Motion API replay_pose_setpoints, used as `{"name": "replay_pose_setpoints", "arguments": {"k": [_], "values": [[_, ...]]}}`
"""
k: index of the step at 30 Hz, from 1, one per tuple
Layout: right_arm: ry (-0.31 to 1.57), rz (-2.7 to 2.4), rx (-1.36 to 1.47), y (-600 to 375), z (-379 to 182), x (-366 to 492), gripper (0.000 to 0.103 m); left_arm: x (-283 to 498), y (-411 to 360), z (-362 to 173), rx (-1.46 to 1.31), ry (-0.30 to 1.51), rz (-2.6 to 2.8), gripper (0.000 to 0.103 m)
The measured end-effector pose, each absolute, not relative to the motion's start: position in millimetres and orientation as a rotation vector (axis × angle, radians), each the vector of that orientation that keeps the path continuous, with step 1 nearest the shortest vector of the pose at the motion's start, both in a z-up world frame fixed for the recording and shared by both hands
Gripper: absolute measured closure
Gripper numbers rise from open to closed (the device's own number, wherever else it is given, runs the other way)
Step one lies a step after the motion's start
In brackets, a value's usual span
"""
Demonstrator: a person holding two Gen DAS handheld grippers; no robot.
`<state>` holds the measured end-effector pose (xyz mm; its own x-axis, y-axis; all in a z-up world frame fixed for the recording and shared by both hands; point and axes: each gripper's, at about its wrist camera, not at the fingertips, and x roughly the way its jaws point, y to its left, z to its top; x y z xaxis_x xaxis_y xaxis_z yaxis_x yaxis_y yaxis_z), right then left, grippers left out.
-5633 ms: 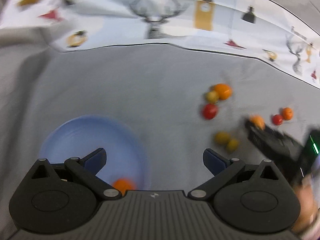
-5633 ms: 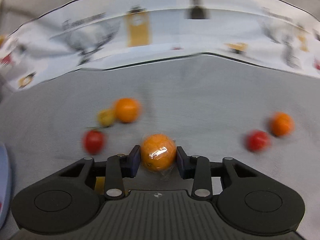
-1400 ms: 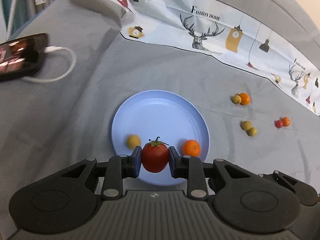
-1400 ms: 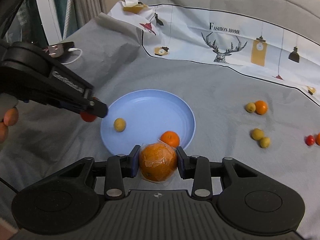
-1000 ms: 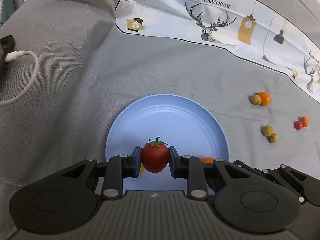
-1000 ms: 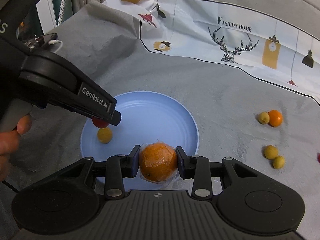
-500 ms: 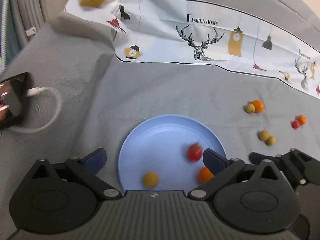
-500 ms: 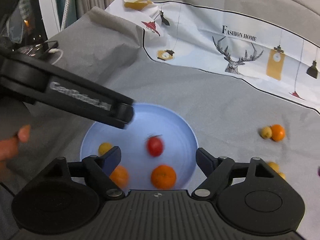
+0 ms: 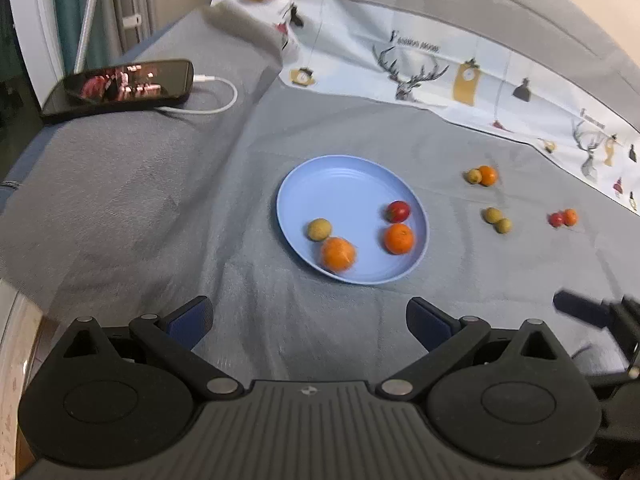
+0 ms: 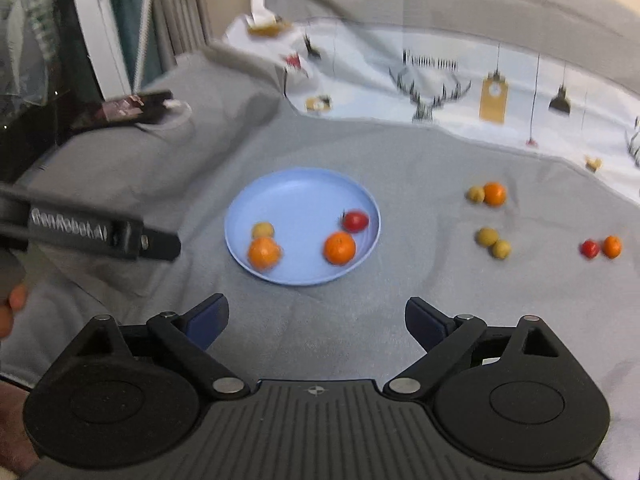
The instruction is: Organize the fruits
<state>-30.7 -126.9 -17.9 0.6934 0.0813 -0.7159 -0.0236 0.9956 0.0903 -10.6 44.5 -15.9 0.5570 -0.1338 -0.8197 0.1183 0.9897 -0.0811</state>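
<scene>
Grey blanket (image 9: 120, 200) fills my view, with a white printed cloth (image 9: 460, 76) along its far edge. I can't tell what lies under the blanket.

Blue plate (image 9: 344, 184) sits mid-blanket and carries a wrapped orange (image 9: 337, 255), a smaller orange (image 9: 398, 238), a red tomato (image 9: 398, 210) and a yellow-green fruit (image 9: 319, 229). All four lie apart, except that the yellow-green fruit nearly touches the wrapped orange.

My left hand-held gripper (image 9: 308, 326) hangs above the blanket short of the plate, tilted down, released, jaws wide with nothing between them. My right hand-held gripper (image 10: 316, 320) points down likewise; its jaws are opening and empty.

Phone (image 9: 120, 88) with a white cable (image 9: 216, 100) lies far left.

Six small fruits rest in pairs right of the plate: pair (image 9: 481, 175), pair (image 9: 497, 220), pair (image 9: 563, 218). Motion blur makes their kinds unclear.
</scene>
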Motion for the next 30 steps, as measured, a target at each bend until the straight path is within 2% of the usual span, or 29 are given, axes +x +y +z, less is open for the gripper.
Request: {"name": "replay_pose_setpoints", "arguments": {"k": [15,30], "values": [[0.609,0.042,0.027,-116,25,-103,0.004,-74,44,25,-0.032,0.826,-0.173,0.0],[0.553,0.031,0.013,-112,35,-125,0.003,-93,39,38,-0.021,0.785,-0.187,0.0]]}}
